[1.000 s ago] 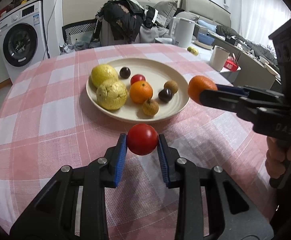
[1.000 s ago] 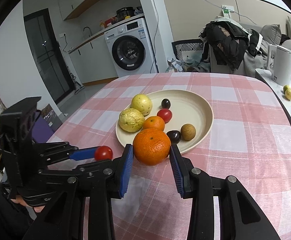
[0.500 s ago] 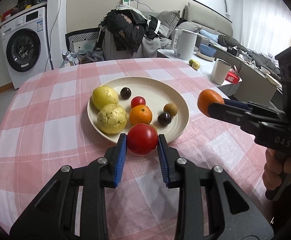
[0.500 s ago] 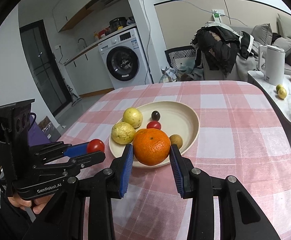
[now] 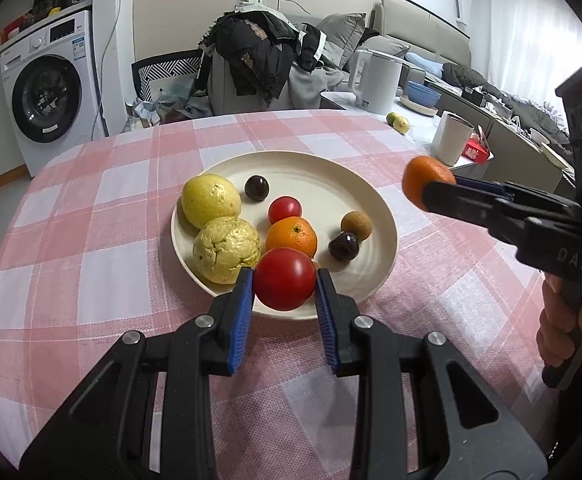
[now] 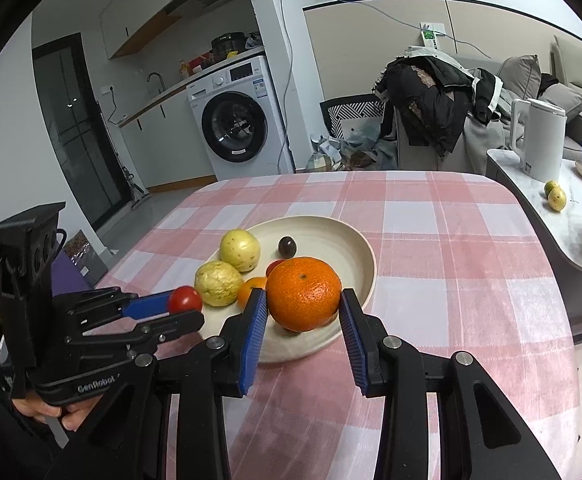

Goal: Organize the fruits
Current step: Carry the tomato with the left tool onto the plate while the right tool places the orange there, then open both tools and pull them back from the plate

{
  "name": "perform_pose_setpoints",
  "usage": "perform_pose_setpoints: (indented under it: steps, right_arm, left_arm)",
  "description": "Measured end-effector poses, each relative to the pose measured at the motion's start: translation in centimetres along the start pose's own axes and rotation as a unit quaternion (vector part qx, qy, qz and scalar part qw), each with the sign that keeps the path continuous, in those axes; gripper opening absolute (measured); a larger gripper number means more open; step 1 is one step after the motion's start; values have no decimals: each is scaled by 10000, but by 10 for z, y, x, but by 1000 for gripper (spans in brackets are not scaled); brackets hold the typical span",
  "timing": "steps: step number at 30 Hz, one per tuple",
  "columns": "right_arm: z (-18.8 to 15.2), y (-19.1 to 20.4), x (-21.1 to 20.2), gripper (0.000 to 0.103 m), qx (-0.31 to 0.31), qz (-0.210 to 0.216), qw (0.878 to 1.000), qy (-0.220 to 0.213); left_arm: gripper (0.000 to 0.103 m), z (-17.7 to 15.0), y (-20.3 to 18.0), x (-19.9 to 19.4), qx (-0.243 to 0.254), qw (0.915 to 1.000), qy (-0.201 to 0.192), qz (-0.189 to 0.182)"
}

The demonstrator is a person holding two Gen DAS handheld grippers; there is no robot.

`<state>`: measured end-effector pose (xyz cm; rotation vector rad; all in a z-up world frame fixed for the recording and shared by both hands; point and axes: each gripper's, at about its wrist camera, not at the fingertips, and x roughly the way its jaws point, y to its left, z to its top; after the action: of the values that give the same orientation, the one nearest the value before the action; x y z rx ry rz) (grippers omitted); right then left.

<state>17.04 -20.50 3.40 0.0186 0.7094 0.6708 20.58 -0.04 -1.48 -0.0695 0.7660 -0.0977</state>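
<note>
My left gripper is shut on a red tomato, held above the near rim of the cream plate. My right gripper is shut on a large orange, also raised over the plate. In the left wrist view the orange hangs to the right of the plate. In the right wrist view the tomato shows at the left. On the plate lie two yellow fruits, a small orange, a small tomato, two dark fruits and a brown one.
The plate sits on a round table with a pink checked cloth. Beyond it stand a chair piled with clothes and a washing machine. A side counter at the right holds a white kettle, a cup and two small fruits.
Both grippers have drawn back and risen a little with their fruit. The plate now looks farther off, and the tomato hangs over its near rim rather than over the cloth.
</note>
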Motion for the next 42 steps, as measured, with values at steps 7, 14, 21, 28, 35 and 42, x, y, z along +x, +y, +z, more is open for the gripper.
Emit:
perform_pose_setpoints:
  steps: [7,14,21,28,35,42]
  right_arm:
    - [5,1,20,38,-68,-3,9999,134]
    - [7,2,38,38,-90,3,9995,291]
    - [9,1,48,38,-72,14,9994,349]
    - [9,0,64,38,-91,-163,9987,470]
    - [9,-6,72,38,57,-279,9983,500]
    - [10,0,52,54,11,-422,9987,301]
  left_arm:
    - [27,-1,3,14,45,9999,135,60]
    - [27,-1,12,27,-25,9996,270,106]
    - [27,2,17,36,-32,9995,247,187]
    - [28,2,14,42,106,9992,210,334]
    - [28,1,13,42,108,9990,150,398]
    - [70,-1,15,21,-11,9974,-181,695]
